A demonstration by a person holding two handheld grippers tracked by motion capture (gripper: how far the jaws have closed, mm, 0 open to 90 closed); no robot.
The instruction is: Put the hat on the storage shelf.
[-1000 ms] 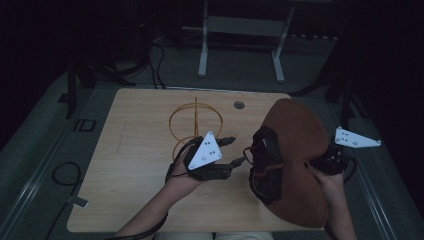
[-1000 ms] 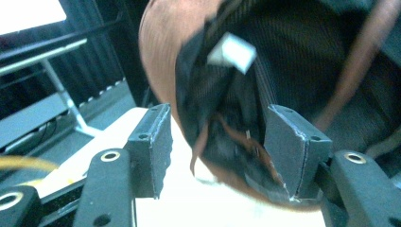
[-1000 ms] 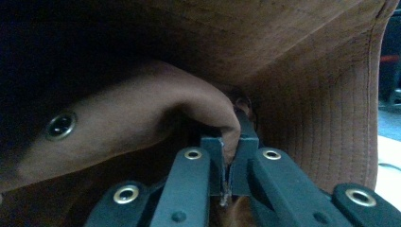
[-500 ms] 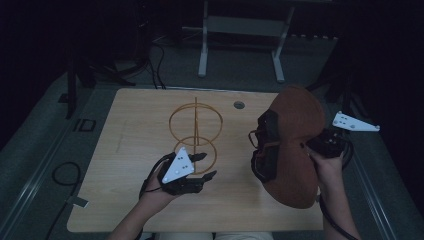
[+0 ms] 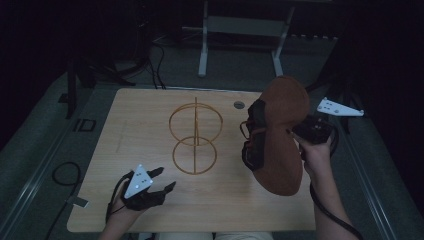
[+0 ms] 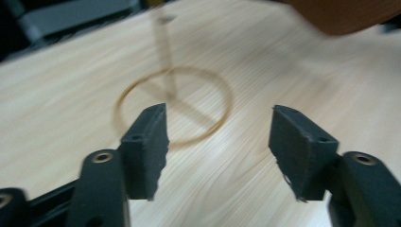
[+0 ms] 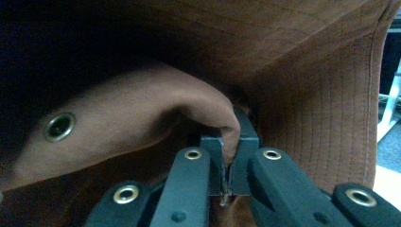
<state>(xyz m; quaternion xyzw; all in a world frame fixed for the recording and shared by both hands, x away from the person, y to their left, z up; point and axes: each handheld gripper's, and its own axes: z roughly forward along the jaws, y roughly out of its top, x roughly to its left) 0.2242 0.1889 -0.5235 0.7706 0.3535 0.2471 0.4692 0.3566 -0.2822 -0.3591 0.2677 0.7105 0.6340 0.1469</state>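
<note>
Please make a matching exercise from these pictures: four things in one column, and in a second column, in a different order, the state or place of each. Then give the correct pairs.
Things:
1. left gripper
2. right gripper
3. brown hat
4. wire stand

States or places:
A. held up in the air, above the right part of the table
B. jaws apart, holding nothing
C. stands on the wooden table, near its middle
D. jaws shut on a fold of brown fabric

Pairs: 1-B, 2-D, 3-A, 4-C
</note>
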